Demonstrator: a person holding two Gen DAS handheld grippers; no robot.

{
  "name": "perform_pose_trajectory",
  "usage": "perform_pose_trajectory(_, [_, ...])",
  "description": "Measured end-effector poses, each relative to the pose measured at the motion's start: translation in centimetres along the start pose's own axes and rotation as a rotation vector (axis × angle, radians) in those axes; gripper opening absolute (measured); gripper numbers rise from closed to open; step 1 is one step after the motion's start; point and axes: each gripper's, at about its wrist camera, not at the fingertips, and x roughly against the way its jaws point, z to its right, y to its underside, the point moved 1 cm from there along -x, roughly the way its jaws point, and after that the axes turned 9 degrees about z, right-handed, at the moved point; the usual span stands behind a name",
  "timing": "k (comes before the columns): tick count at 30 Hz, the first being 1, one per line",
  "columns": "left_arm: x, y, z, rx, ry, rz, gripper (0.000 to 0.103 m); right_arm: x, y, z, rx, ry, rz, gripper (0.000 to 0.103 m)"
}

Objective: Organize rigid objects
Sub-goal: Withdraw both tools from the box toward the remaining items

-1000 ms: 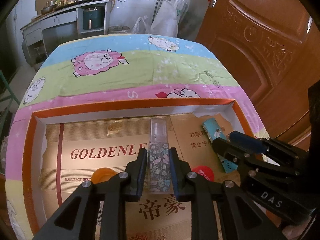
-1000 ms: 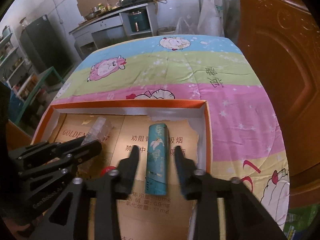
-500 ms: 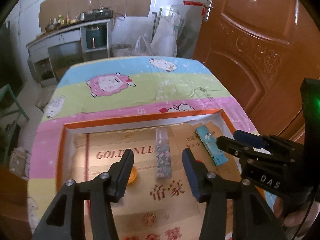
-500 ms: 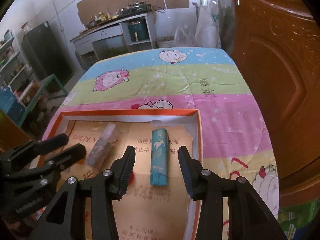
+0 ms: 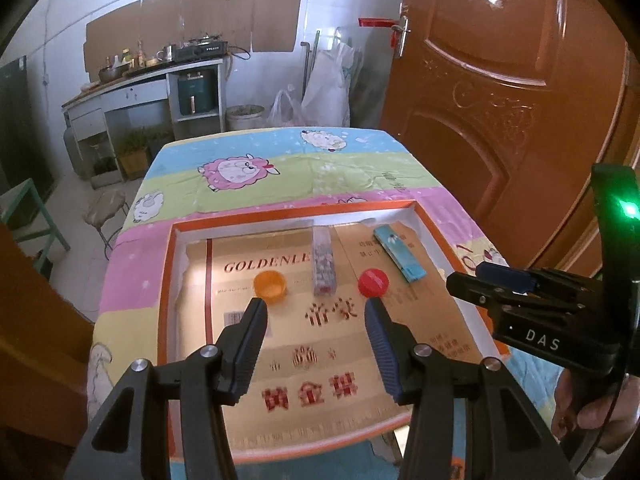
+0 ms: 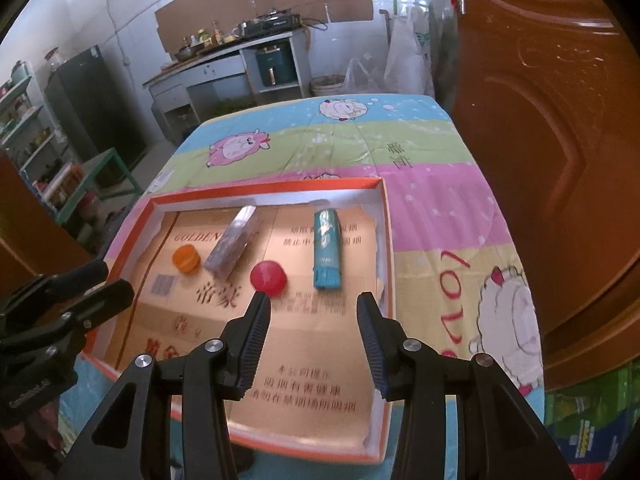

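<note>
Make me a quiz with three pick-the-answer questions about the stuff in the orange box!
1. Where is the red cap?
A. Between the flowery tube and the teal tube
B. On the bedsheet
C. Left of the orange cap

2. How many round caps lie in the orange box?
A. One
B. Two
C. Four

3. What is the left tool doing?
A. Squeezing a tube
B. Holding a cap
C. Open, holding nothing

Answers: 1 A, it lies between both tubes. 2 B, one orange, one red. 3 C, nothing sits between its fingers.
</note>
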Motion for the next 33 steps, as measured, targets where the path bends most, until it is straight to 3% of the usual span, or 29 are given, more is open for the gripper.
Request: perform_pose_trajectory(33, [11.9, 6.5, -1.0, 0.087, -0.006, 0.098, 0.051, 11.5, 5.7, -4.4, 0.055, 0.011, 0.058, 0.046])
